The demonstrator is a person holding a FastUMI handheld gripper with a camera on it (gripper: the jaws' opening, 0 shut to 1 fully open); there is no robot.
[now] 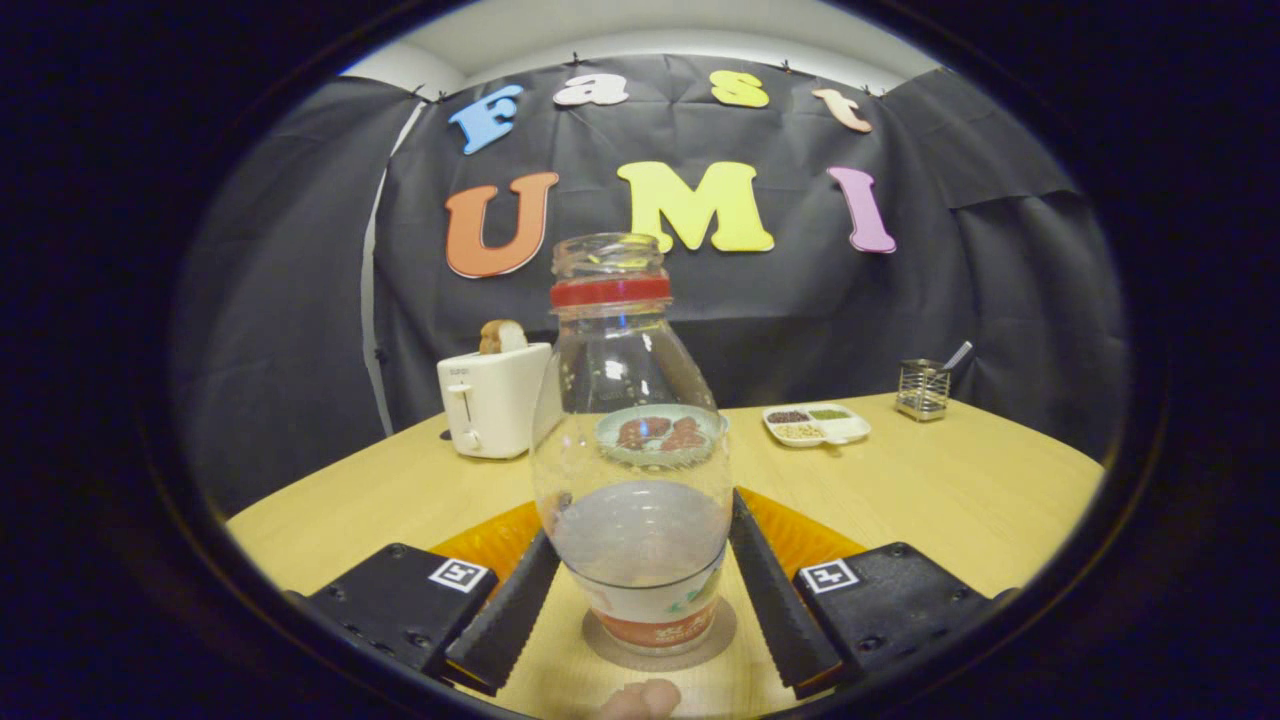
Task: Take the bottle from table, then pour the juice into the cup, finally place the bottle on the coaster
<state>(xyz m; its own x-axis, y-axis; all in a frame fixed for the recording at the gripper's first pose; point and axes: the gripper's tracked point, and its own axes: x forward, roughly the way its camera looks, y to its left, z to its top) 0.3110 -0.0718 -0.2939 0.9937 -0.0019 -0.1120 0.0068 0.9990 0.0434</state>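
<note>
Fingers [640,600] straddle the bottle [632,440], now standing on the coaster [660,640]; apart, I judge. I'd widen them, then retreat toward six o'clock.

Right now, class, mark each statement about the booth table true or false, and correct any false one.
1. The bottle stands upright on the coaster. True.
2. The bottle's mouth is capped. False: the mouth is open, with a red ring below it.
3. The gripper has a finger on each side of the bottle. True.
4. The toaster is empty. False: bread sticks out of it.
5. The divided dish sits beyond the bottle. True.
</note>
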